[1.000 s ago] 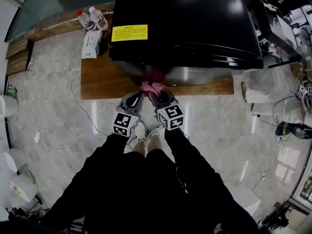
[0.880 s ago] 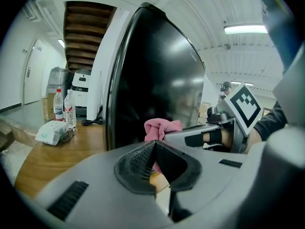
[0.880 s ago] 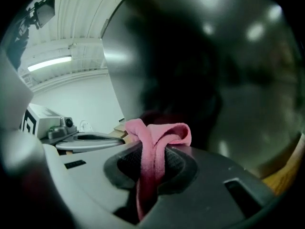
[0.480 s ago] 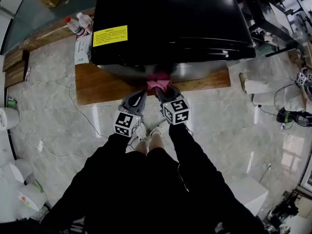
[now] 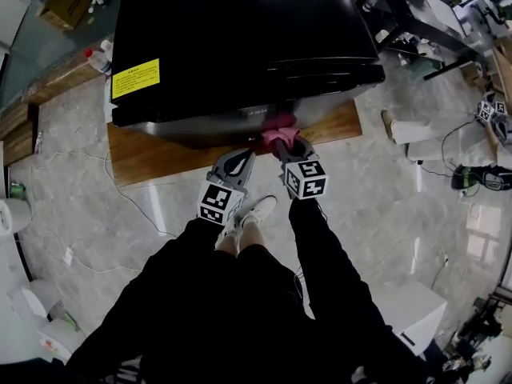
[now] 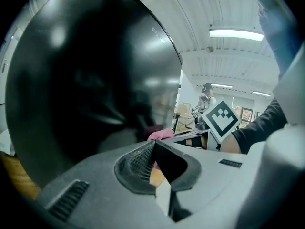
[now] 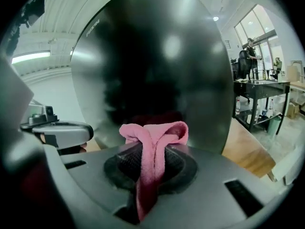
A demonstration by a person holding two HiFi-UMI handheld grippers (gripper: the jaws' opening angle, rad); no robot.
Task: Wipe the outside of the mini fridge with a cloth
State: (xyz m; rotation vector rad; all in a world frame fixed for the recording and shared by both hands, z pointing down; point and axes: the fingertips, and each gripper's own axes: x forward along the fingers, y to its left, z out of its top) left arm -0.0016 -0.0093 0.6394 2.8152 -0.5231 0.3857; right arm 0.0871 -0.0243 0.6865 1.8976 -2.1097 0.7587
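Observation:
The black mini fridge (image 5: 240, 38) stands on a low wooden platform (image 5: 160, 154) in the head view. My right gripper (image 5: 290, 146) is shut on a pink cloth (image 5: 279, 132) and presses it against the lower front of the fridge, right of centre. In the right gripper view the pink cloth (image 7: 155, 132) bunches between the jaws of the right gripper (image 7: 152, 149), close to the glossy fridge (image 7: 147, 56). My left gripper (image 5: 238, 160) hovers just left of it, shut and holding nothing. The left gripper (image 6: 155, 144) faces the fridge (image 6: 86, 80), with the pink cloth (image 6: 159, 134) just beyond it.
A yellow label (image 5: 136, 78) is stuck on the fridge top's left edge. Water bottles (image 5: 96, 54) stand at the platform's left end. A cable (image 5: 120, 190) trails over the tiled floor. My shoes (image 5: 254, 210) are right below the grippers. A white box (image 5: 408, 310) sits lower right.
The right gripper has slid the pink cloth rightward along the fridge's front, from its left part to right of centre. The left gripper has followed beside it.

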